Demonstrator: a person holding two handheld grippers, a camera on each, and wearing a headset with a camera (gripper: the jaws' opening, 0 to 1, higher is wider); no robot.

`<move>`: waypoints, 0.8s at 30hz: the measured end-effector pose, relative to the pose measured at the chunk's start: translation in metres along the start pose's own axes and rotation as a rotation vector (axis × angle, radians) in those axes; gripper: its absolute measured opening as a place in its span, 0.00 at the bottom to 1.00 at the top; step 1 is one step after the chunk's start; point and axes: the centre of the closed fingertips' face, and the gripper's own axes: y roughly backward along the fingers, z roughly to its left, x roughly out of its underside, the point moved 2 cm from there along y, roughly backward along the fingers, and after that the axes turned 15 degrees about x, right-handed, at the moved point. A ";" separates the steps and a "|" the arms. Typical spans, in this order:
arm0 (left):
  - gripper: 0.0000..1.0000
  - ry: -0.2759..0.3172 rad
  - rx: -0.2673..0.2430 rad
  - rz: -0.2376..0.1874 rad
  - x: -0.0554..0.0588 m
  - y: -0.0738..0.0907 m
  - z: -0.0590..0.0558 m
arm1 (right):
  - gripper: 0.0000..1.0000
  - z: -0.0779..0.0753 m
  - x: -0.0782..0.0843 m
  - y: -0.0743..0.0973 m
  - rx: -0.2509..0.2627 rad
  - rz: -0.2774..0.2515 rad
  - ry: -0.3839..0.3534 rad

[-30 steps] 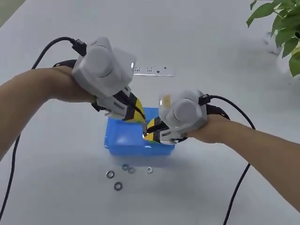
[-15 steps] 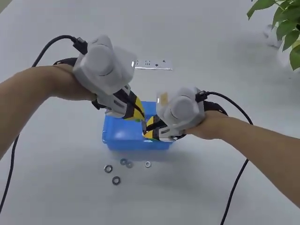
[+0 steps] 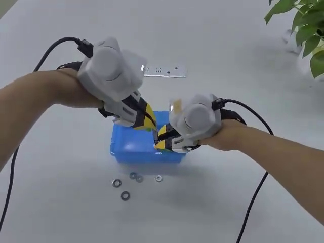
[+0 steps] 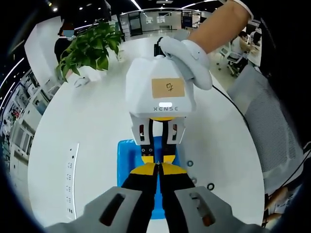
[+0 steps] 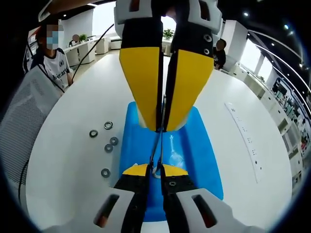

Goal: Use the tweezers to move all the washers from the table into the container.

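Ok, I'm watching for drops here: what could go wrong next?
The left hand-held gripper and right hand-held gripper both seem to pinch the thin tweezers over the blue container; a slip could drop them in.
Two washers lie almost touching on the table; picking one could knock the other.

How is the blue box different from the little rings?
The blue box is much bigger, blue and square-cornered; the rings are tiny, silvery and round. There is one box, but five rings lie in front of it. The box is a tub; each ring is flat with a hole. Both sit on the white table.
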 end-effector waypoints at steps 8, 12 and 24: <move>0.05 -0.005 -0.017 0.005 -0.009 0.009 -0.004 | 0.12 -0.003 -0.009 0.011 0.023 -0.016 0.003; 0.05 -0.007 -0.025 0.013 -0.013 0.014 -0.006 | 0.12 -0.004 -0.016 0.017 0.030 -0.029 -0.002; 0.05 -0.016 -0.047 0.015 -0.025 0.024 -0.023 | 0.12 0.003 -0.038 0.032 0.051 -0.071 0.011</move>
